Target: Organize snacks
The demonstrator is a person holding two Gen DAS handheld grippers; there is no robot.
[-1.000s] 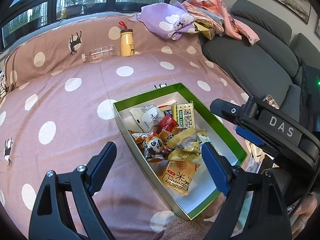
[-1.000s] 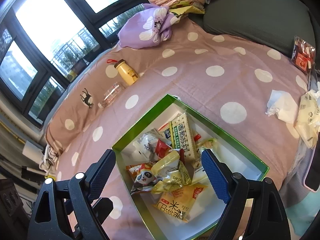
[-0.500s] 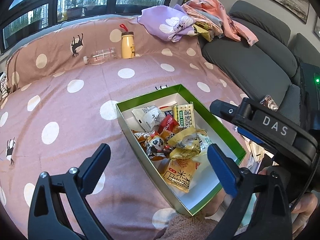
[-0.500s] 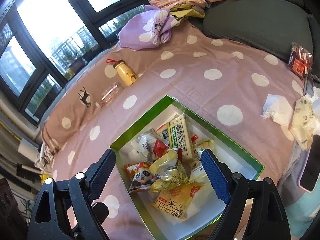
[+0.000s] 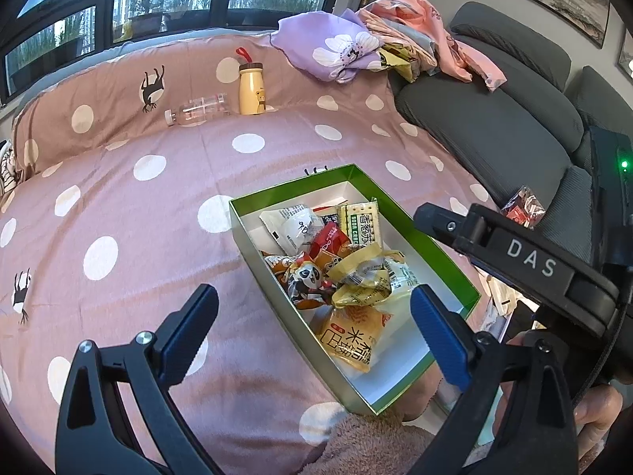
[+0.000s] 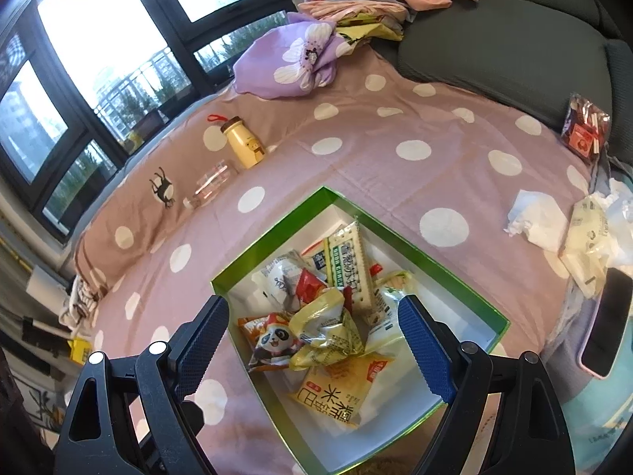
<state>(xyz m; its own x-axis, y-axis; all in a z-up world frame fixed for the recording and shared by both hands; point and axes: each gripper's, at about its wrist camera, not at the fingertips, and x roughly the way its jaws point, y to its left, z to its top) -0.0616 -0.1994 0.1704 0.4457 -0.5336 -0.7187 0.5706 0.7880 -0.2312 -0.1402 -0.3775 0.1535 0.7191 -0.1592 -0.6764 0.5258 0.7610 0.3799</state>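
Observation:
A green box (image 5: 427,245) (image 6: 273,241) with a white inside lies on the pink dotted blanket (image 5: 158,213). It holds several snack packets: a panda packet (image 5: 306,281) (image 6: 273,338), a yellow wrapper (image 5: 364,277) (image 6: 324,330), a green-and-white cracker pack (image 5: 362,223) (image 6: 348,265) and an orange rice-cake bag (image 5: 350,338) (image 6: 336,390). My left gripper (image 5: 314,332) is open and empty, above the box's near end. My right gripper (image 6: 314,344) is open and empty over the snacks; its body (image 5: 526,261) shows in the left wrist view.
A yellow bottle (image 5: 252,87) (image 6: 241,142) and a clear bottle (image 5: 198,109) lie at the blanket's far edge. Bundled clothes (image 5: 379,39) sit on a grey sofa (image 5: 494,111). A red snack bag (image 6: 585,130), tissues (image 6: 534,217) and a phone (image 6: 605,320) are at the right.
Both grippers have drawn back and up a little from the box, so it looks smaller and farther. Both stay open; the snacks have not moved.

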